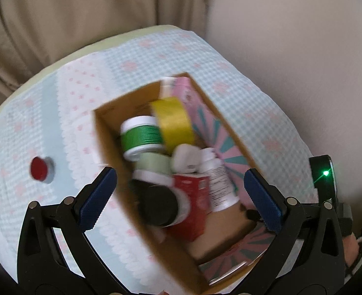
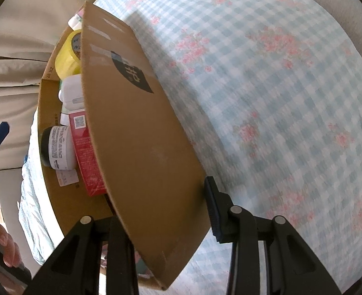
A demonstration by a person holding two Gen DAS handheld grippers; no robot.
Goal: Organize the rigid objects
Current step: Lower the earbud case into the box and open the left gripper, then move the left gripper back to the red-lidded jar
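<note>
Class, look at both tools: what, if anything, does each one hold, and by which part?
The right tool is shut on the cardboard box, clamping its side wall near the top edge. The left tool is open above the box and holds nothing.

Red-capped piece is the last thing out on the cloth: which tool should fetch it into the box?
Left, probably. The left tool is open and empty above the cardboard box, with the red-capped piece on its side. The right tool is clamped on the box wall.

The cardboard box (image 2: 141, 132) is showing "ZX 07" printed on its upper rim in the right wrist view. A dark logo on its side and a QR code on the red carton (image 2: 85, 152) are staying unreadable.
</note>
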